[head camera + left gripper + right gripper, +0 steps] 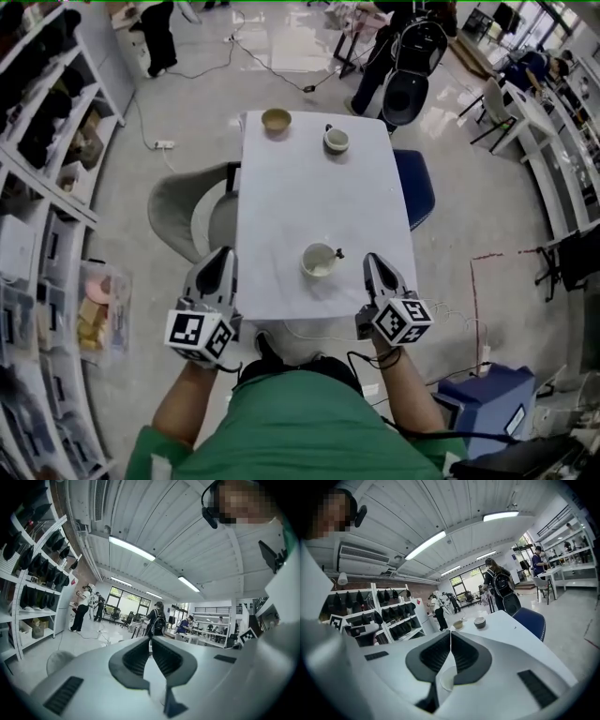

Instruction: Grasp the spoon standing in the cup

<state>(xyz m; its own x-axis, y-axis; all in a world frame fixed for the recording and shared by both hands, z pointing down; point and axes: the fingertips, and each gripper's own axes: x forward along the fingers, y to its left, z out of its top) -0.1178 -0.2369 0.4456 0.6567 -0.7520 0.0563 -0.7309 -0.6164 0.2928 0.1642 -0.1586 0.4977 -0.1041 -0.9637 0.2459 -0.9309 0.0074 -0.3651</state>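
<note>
The cup (319, 261) stands near the front edge of the white table (309, 187) - a small dark piece at its rim may be the spoon (337, 253). The left gripper (226, 255) and the right gripper (373, 260) hover at that edge, either side of the cup - both pinched together, empty.

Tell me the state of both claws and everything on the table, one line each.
Left claw: shut, empty.
Right claw: shut, empty.
Near cup: upright, untouched, between the two claws.
Dark piece: at the near cup's right rim, spoon or handle unclear.
Far cup: upright, untouched.
Tan bowl: upright, at the far edge.
</note>
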